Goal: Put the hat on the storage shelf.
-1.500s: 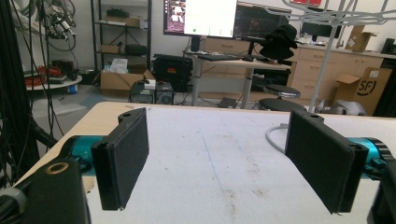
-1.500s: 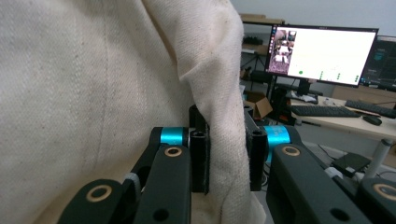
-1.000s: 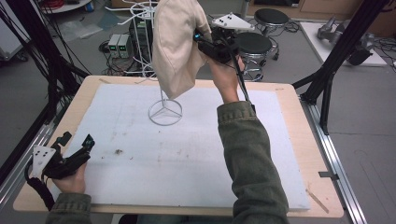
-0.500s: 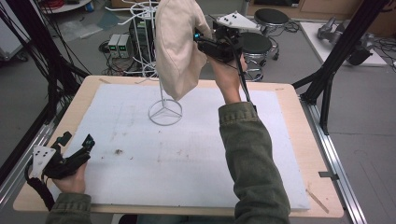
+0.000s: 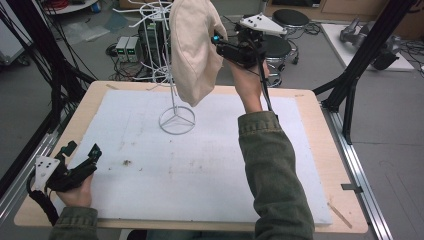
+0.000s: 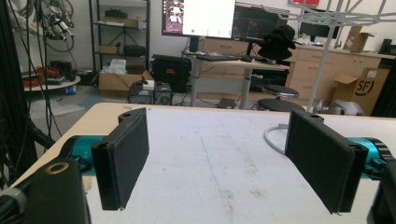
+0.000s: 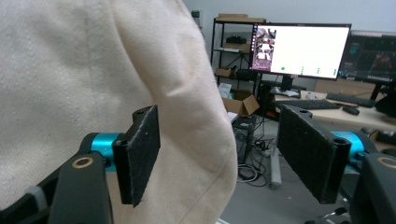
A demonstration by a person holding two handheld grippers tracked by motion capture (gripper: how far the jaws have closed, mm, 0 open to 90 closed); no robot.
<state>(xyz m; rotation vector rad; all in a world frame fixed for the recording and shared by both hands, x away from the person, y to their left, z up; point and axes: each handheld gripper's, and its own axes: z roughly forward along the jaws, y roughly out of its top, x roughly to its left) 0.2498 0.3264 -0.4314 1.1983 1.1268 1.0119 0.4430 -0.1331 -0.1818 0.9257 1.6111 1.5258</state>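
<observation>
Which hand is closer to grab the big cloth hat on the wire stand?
Right. The right gripper is raised beside the cream hat on the white wire stand, jaws open around the hat's edge. The left gripper rests low at the table's near left corner, far off.

The cream cap [image 5: 192, 55] in the upper middle of the high view looks like thick woven cloth, matt and a little coarse, with a stitched seam along its lower edge in the right gripper view. It hangs on a stand [image 5: 176, 100] of thin white wire, smooth and lightly glossy, above a matt white sheet [image 5: 200, 165] with small dark stains, which lies on a pale wooden tabletop [image 5: 320, 150]. The right claw [image 7: 217, 161] has black pads [image 7: 142, 154] with a rough, grainy, dull face on shiny turquoise metal mounts, and the left claw [image 6: 229, 161] looks the same.
</observation>
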